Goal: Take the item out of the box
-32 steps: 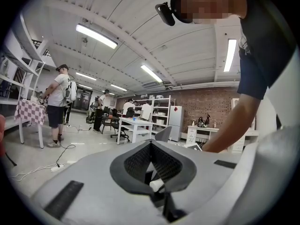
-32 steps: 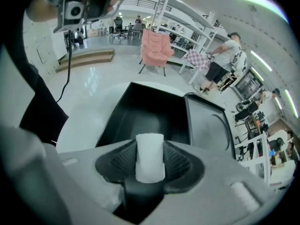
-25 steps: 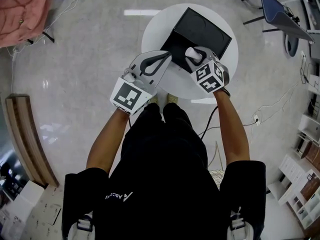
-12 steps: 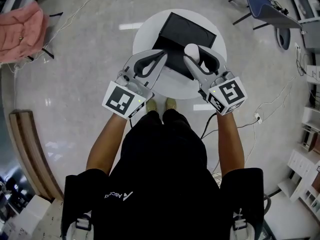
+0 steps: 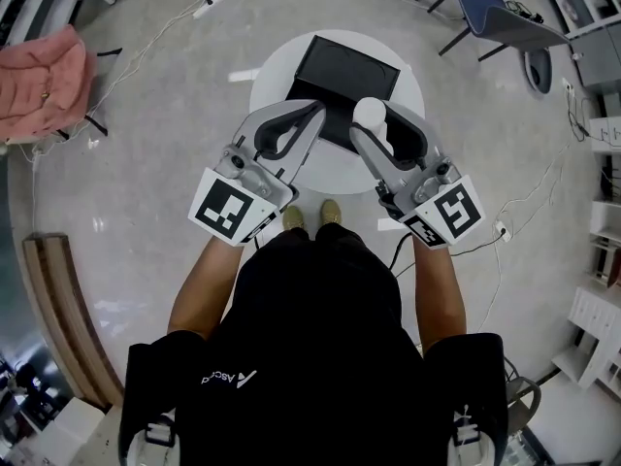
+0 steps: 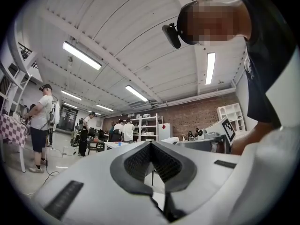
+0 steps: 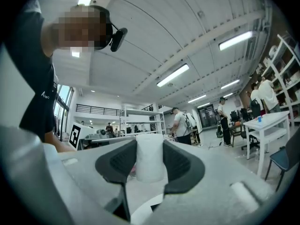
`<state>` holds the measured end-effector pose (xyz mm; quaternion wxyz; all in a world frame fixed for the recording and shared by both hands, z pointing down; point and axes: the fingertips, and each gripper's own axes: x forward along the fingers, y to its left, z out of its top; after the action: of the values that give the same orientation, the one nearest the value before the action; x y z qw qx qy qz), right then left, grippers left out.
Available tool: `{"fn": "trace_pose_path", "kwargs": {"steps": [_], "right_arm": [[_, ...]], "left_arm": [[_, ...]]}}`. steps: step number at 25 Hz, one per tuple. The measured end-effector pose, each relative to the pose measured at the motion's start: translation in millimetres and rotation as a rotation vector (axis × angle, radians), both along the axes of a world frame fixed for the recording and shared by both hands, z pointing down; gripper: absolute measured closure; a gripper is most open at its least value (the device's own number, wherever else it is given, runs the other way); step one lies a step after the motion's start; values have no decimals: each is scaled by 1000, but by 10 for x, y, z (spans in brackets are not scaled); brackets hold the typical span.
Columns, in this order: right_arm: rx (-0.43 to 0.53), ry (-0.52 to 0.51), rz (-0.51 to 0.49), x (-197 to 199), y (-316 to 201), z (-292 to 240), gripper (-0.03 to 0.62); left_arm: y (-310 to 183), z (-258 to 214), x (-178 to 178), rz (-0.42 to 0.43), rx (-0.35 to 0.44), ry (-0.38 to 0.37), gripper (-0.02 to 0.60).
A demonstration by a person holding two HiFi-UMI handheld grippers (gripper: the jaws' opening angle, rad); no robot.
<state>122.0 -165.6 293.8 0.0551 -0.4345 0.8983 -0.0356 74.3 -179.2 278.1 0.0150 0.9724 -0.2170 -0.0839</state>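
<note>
Item (image 5: 368, 112) out of box (image 5: 342, 74), clamped in right claw (image 7: 150, 165); left claw (image 5: 312, 115) closed, empty.
Next, probably: lower onto counter (image 5: 272, 90) beside box.

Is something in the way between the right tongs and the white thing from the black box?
No, nothing. The right tongs are shut on the white cylinder-shaped item, which sits squeezed between them. The left tongs beside them are shut and empty, and the flat black box lies on the round white table.

Upright white cylindrical item (image 7: 150, 157) gripped over near edge of black box (image 5: 342, 68)
</note>
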Motion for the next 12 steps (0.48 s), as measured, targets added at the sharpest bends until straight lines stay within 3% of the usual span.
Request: {"fn": "trace_pose_path", "kwargs": {"steps": [12], "right_arm": [[51, -45, 12, 123, 274, -167, 422]], "left_arm": [[216, -156, 155, 14, 30, 2, 583]]}}
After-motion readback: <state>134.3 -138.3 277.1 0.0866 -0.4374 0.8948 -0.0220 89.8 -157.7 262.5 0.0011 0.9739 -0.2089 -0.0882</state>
